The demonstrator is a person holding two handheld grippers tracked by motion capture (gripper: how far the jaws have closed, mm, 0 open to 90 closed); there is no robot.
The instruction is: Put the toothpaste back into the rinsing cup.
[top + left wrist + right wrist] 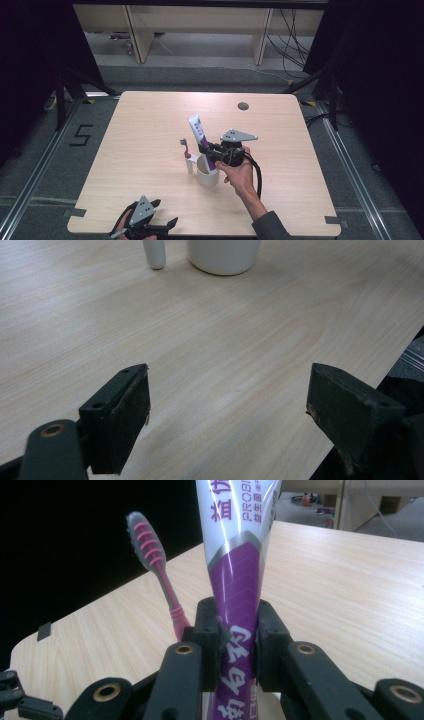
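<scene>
- Toothpaste tube (235,580) — white and purple, standing nearly upright with its lower end down in the white cup (207,176), near the middle of the table (150,150).
- Right gripper (210,150) is clamped on the tube partway up; in the right gripper view both jaws press against the purple band from either side.
- Handling, as I judge it: the tube looks light, soft-walled and glossy, so it will dent under a hard squeeze and could slide in the pads. A hold on the firmer lower part, near the cap, would be steadier than one on the flat crimped top.
- Cup: besides the tube's end, I cannot see what lies inside it. It looks rigid and would tip if the tube is levered sideways against its rim.
- Toothbrush (155,575) — pink neck, grey head — stands just beside the cup in a small white holder (190,165), apart from the tube.
- Left gripper (150,225) rests at the table's near edge, jaws wide apart and holding nothing.
</scene>
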